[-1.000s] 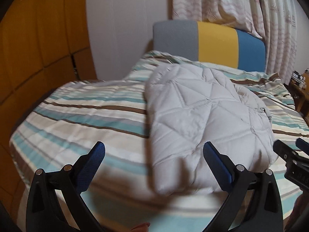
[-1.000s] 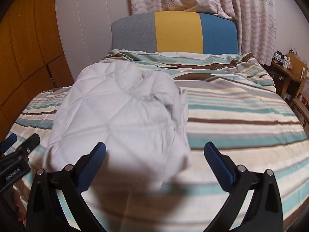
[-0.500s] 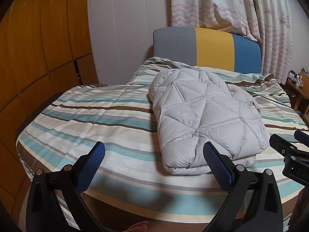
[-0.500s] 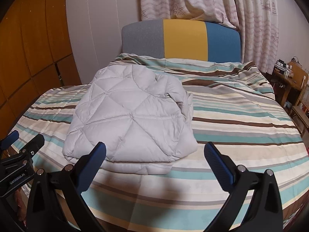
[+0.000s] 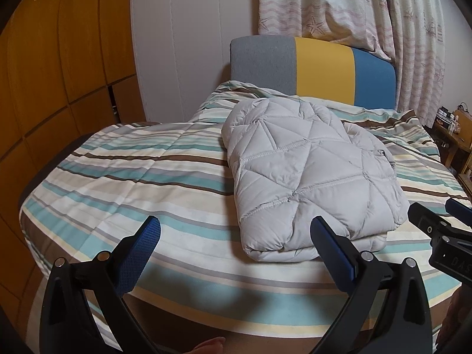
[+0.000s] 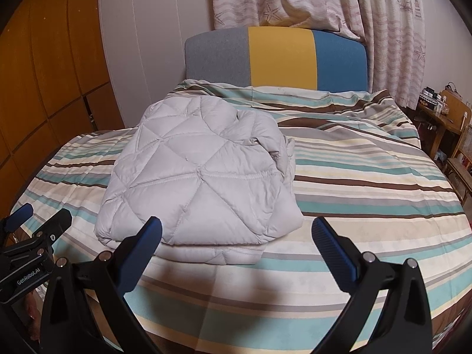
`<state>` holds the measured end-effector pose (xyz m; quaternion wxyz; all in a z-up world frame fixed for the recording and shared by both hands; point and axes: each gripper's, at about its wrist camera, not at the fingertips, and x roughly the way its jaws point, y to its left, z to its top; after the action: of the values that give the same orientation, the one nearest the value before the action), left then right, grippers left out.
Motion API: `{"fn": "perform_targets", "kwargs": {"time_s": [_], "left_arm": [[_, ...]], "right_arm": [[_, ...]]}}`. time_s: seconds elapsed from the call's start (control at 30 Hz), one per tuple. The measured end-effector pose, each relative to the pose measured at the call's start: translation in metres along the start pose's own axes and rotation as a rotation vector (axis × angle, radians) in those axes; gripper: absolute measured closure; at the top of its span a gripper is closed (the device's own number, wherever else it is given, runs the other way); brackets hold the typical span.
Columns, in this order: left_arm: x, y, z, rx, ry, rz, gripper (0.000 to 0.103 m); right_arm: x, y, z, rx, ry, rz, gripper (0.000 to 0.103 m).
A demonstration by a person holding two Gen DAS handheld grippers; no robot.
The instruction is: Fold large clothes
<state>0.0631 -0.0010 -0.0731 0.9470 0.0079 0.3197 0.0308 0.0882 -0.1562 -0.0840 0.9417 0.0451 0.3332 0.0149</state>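
A light grey quilted jacket (image 5: 309, 174) lies folded into a thick bundle on the striped bed cover (image 5: 132, 177); it also shows in the right wrist view (image 6: 200, 183). My left gripper (image 5: 234, 230) is open and empty, held back from the bed's near edge, left of the bundle's front. My right gripper (image 6: 236, 230) is open and empty, in front of the bundle's right front corner. Each gripper shows at the edge of the other's view: the right one (image 5: 439, 227) and the left one (image 6: 38, 224).
The bed (image 6: 368, 206) has a grey, yellow and blue headboard (image 6: 277, 56). Patterned curtains (image 6: 383, 29) hang behind it. Wooden wardrobe panels (image 5: 59, 73) stand at the left. A wooden table with small items (image 6: 439, 112) stands at the right.
Both grippers have pulled back from the jacket toward the foot of the bed. The bundle now looks smaller and lies still. Both grippers stay open.
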Motion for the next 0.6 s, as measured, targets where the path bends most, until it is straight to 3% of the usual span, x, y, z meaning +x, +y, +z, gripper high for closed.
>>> {"fn": "perform_targets", "kwargs": {"time_s": [0.6], "left_arm": [[0.0055, 0.0031, -0.0012, -0.018, 0.02, -0.02, 0.003]], "right_arm": [[0.0025, -0.0004, -0.0013, 0.003, 0.009, -0.003, 0.002]]}}
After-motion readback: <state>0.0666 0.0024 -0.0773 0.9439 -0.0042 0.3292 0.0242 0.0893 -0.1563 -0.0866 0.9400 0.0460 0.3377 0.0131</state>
